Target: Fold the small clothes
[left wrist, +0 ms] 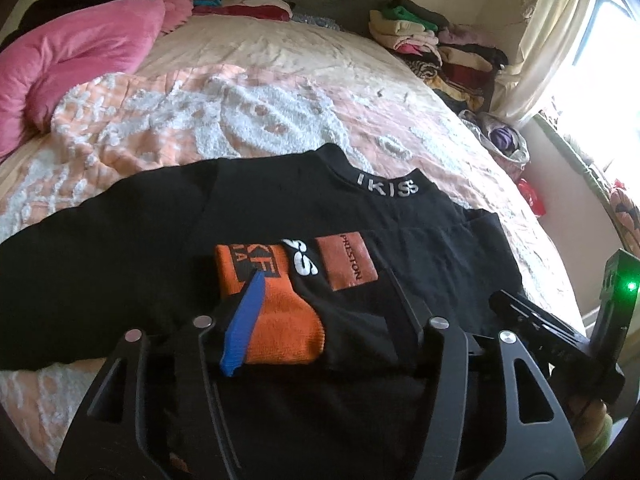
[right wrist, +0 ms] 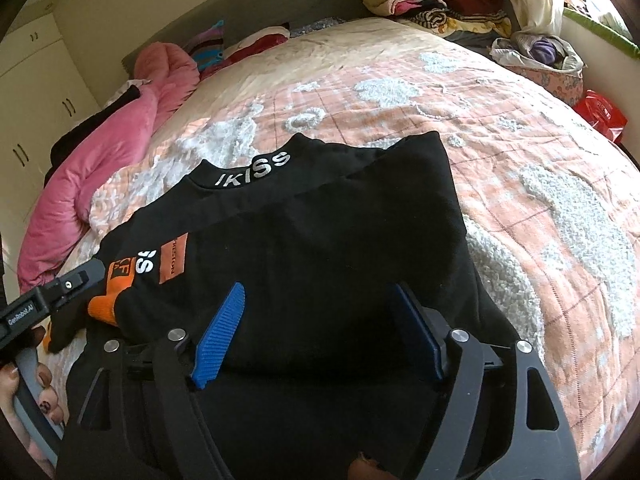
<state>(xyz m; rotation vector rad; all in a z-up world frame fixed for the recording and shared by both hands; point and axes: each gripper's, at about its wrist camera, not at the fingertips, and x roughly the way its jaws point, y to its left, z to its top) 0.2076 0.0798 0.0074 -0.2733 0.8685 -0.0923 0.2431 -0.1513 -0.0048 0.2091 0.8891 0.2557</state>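
A black sweatshirt (left wrist: 280, 208) with a lettered collar and orange patches lies on the bed, also in the right wrist view (right wrist: 320, 220). Its right sleeve is folded across the body; the orange cuff (left wrist: 276, 312) lies between my left gripper's fingers. My left gripper (left wrist: 320, 312) is open over the cuff, its blue pad (left wrist: 246, 324) against the orange cloth. My right gripper (right wrist: 320, 332) is open, with both blue pads (right wrist: 220, 336) resting on the black fabric of the lower right side. The left gripper also shows at the left edge of the right wrist view (right wrist: 76, 280).
The bed has a peach and white tufted cover (left wrist: 240, 120). A pink quilt (left wrist: 72, 52) lies at the left. Piles of folded clothes (left wrist: 432, 40) stand at the far right corner. A cloth basket (right wrist: 544, 64) and a red bag (right wrist: 600, 114) are beside the bed.
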